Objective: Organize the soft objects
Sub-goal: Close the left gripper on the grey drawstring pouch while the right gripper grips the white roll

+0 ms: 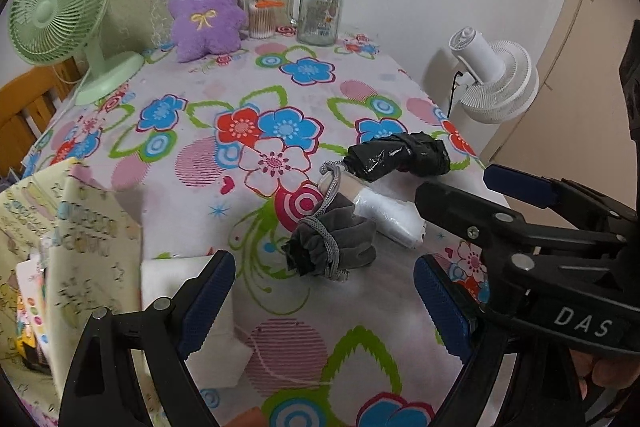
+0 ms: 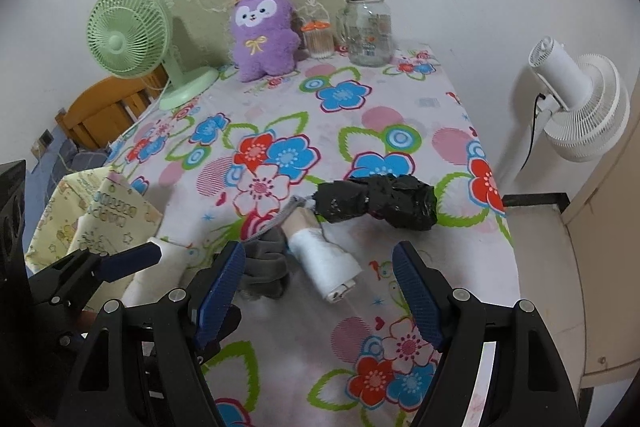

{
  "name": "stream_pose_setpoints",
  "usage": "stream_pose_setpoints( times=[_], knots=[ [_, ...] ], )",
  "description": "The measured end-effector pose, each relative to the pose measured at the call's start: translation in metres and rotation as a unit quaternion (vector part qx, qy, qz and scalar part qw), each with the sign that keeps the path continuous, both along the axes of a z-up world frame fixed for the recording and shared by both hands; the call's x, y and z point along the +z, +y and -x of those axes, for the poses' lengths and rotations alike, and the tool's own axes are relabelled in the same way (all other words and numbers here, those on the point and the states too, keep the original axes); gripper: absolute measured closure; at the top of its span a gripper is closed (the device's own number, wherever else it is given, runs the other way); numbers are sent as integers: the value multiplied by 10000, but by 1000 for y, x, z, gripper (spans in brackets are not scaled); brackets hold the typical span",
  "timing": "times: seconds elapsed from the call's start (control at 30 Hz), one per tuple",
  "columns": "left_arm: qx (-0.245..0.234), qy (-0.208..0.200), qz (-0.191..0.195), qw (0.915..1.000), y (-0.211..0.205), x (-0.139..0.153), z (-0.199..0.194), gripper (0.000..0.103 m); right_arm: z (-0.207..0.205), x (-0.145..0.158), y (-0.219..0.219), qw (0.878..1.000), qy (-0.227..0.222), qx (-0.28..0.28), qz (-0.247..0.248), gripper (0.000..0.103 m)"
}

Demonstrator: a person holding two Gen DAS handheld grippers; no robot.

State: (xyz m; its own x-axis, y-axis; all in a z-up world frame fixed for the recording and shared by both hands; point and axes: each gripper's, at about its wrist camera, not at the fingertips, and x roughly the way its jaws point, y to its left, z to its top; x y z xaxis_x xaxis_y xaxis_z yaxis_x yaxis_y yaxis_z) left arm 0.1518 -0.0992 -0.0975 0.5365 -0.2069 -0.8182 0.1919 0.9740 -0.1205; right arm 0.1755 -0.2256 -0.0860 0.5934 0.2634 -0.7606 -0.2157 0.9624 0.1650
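Observation:
A grey drawstring pouch (image 1: 332,243) (image 2: 264,267) lies crumpled on the flowered tablecloth (image 1: 280,99). A white roll of plastic bags (image 1: 384,217) (image 2: 328,263) touches it, and a black roll of bags (image 1: 400,155) (image 2: 380,203) lies just behind. My left gripper (image 1: 324,303) stands open just short of the pouch, holding nothing. My right gripper (image 2: 320,293) is open too, with the white roll ahead between its fingers and no contact. In the left wrist view the right gripper (image 1: 472,193) reaches in beside the white roll. A purple plush (image 1: 204,7) (image 2: 264,31) sits at the back.
A yellow printed fabric bin (image 1: 60,227) (image 2: 100,211) stands at the table's left edge, with a white block (image 1: 180,287) beside it. At the back are a green fan (image 1: 60,7), a swab pot (image 1: 262,21) and a glass jar (image 1: 320,11). A white fan (image 2: 576,95) stands off the table's right.

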Motion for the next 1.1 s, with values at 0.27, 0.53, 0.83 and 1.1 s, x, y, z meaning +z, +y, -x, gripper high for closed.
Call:
stream_pose_setpoints(
  times=[0.27, 0.53, 0.83, 1.1],
  knots=[
    [21, 291, -4, 9996, -3, -25, -22, 11, -22, -24, -5, 9997, 244, -11, 7, 24],
    [-5, 525, -23, 9986, -3, -44, -36, 11, -33, -40, -12, 9992, 393, -47, -27, 24],
    [-9, 451, -106, 9989, -2, -44, -38, 42, -37, -46, -12, 9990, 451, -29, -20, 24],
    [-57, 461, -201, 9987, 4, -42, -34, 47, -47, -54, 7, 9975, 656, 246, 96, 24]
  ],
)
